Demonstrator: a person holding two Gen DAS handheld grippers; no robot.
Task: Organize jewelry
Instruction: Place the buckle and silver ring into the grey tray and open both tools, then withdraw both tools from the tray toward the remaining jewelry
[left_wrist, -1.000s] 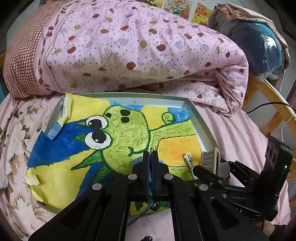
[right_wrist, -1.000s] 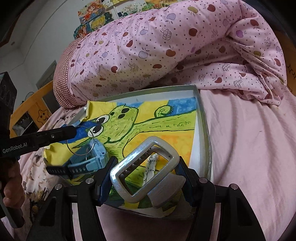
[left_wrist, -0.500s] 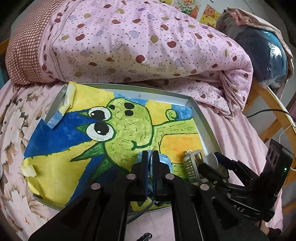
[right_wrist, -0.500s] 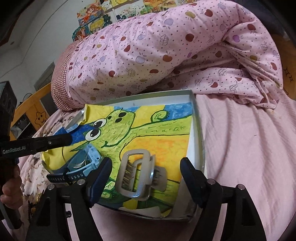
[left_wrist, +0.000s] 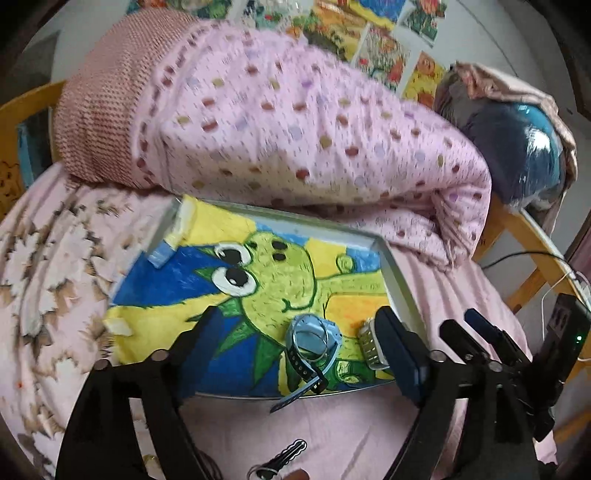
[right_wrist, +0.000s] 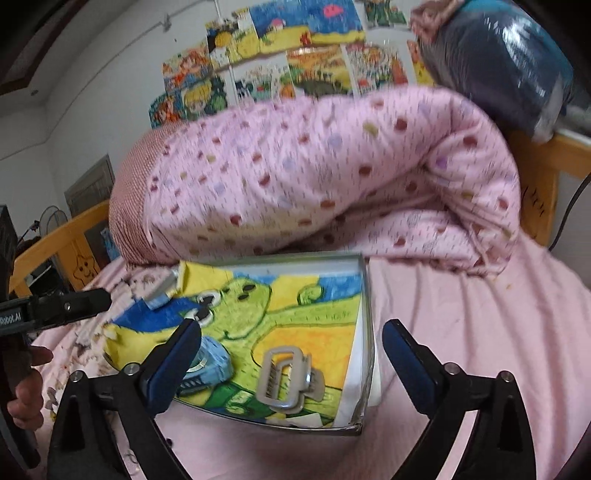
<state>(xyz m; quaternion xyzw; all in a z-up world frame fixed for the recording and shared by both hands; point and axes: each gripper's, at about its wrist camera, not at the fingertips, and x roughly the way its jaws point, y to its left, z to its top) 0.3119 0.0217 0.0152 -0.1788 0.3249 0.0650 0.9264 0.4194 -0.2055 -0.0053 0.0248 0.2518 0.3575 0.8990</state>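
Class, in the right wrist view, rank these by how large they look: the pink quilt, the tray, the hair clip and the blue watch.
1. pink quilt
2. tray
3. hair clip and blue watch: unsure, since the tongs hide part of the watch.

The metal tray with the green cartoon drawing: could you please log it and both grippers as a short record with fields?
surface: pink bed sheet
tray: shallow metal tray lined with a green cartoon-creature drawing
items in tray: light blue wristwatch with a dark strap; grey plastic claw hair clip
item spacing: watch and clip lie apart, both near the tray's front edge
left gripper: open, empty, fingers either side of the watch
right gripper: open, empty, above the clip
behind tray: rolled pink dotted quilt
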